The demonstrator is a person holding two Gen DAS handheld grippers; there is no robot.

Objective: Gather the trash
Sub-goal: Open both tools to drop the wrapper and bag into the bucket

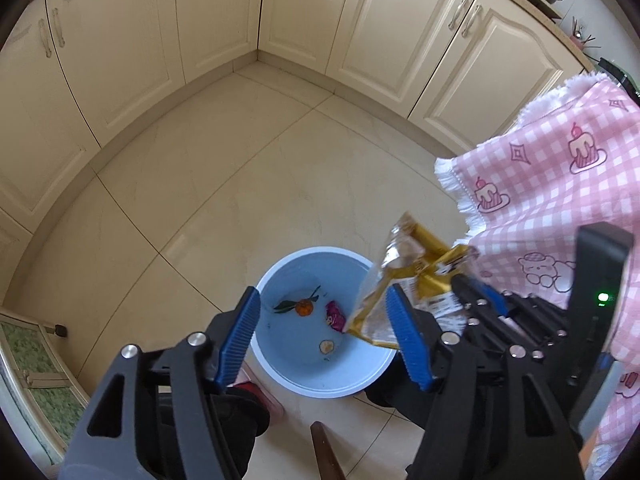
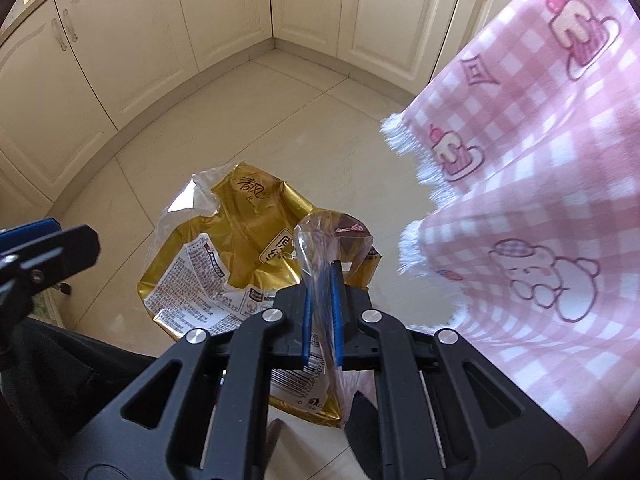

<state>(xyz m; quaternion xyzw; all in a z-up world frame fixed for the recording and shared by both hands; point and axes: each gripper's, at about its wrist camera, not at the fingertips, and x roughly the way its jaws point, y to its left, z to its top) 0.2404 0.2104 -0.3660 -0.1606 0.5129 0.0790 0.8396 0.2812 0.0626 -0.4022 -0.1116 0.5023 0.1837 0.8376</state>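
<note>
A: Since the pink checked tablecloth (image 2: 540, 184) fills the right side of the right wrist view and hangs just beside everything, keep the load from brushing its fringe.

B: Agreed. Below it, on the tiled floor (image 1: 208, 184), stands the blue bin (image 1: 280, 364), seen from straight above in the left wrist view. That is the target.

A: The gold tissue wrapper (image 2: 224, 264) hangs over the bin's right rim, partly above the opening and partly outside it, I judge. I would carry it further toward the bin's middle before letting go, since crinkly film drifts as it falls.

B: The right gripper (image 2: 320, 312) is clenched on the wrapper's clear plastic edge, with the film pinched between the blue pads (image 2: 307, 316). The left gripper (image 1: 324, 340) hangs released, its jaws spread wide and empty, directly above the bin.

A: Then pull the left one aside so the film cannot snag on it.

B: Already in the bin: a purple sweet wrapper (image 1: 335, 315), a small orange with leaves (image 1: 303, 307), and a pale scrap (image 1: 327, 346).
</note>
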